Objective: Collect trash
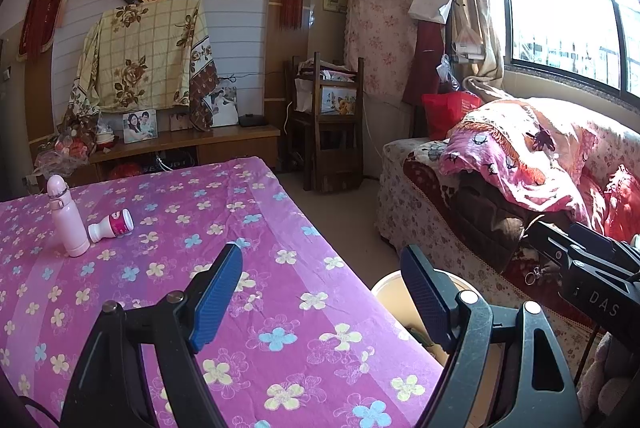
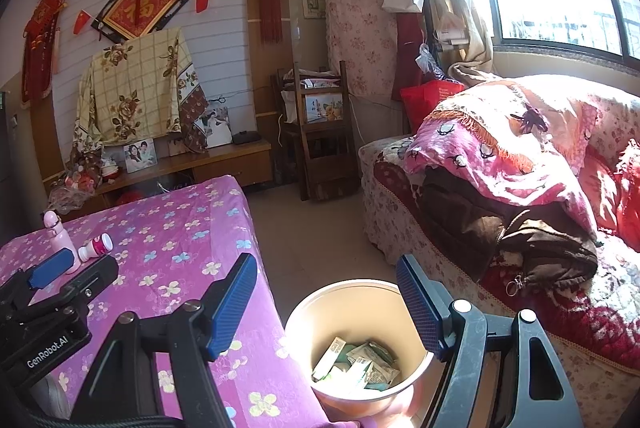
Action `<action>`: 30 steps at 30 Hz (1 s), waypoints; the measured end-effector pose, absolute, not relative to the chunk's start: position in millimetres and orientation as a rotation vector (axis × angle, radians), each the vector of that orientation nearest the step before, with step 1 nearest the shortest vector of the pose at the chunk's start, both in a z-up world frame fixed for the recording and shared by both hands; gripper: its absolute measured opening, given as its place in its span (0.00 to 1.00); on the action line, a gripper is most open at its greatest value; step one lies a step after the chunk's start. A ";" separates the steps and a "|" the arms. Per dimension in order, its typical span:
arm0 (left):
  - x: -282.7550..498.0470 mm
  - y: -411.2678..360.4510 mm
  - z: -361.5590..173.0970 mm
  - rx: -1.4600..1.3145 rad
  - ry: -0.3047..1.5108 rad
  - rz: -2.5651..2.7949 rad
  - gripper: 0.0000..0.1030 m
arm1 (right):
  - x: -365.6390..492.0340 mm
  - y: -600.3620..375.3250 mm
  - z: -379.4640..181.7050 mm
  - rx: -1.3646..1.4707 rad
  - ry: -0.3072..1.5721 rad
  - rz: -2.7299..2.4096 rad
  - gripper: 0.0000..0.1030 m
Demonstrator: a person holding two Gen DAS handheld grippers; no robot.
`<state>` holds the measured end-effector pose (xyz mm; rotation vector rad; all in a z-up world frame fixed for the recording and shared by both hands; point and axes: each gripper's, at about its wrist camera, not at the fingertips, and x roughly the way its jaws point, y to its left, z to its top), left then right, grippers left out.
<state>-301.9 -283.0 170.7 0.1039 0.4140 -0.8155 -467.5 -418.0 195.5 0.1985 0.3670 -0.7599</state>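
Note:
A beige trash bin (image 2: 352,308) stands on the floor beside the table, with several wrappers (image 2: 356,360) inside; its rim shows in the left wrist view (image 1: 390,284). My right gripper (image 2: 326,302) is open and empty above the bin. My left gripper (image 1: 320,294) is open and empty over the table's right edge. A small white bottle with a pink label (image 1: 112,225) lies on its side on the table beside an upright pink bottle (image 1: 68,218); both show in the right wrist view (image 2: 95,247) (image 2: 60,238).
The table has a purple flowered cloth (image 1: 224,228). A sofa piled with blankets (image 1: 520,164) stands right of the bin. A wooden chair (image 1: 324,124) and a low cabinet (image 1: 192,144) stand at the back wall. Floor lies between table and sofa.

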 end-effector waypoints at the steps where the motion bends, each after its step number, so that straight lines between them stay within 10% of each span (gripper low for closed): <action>1: -302.2 -283.3 170.8 0.104 0.414 -0.815 0.79 | -467.7 -418.2 195.0 0.200 0.367 -0.760 0.73; 30: -300.4 -282.1 159.1 0.111 0.427 -0.811 0.79 | -468.4 -419.6 188.8 0.201 0.379 -0.763 0.73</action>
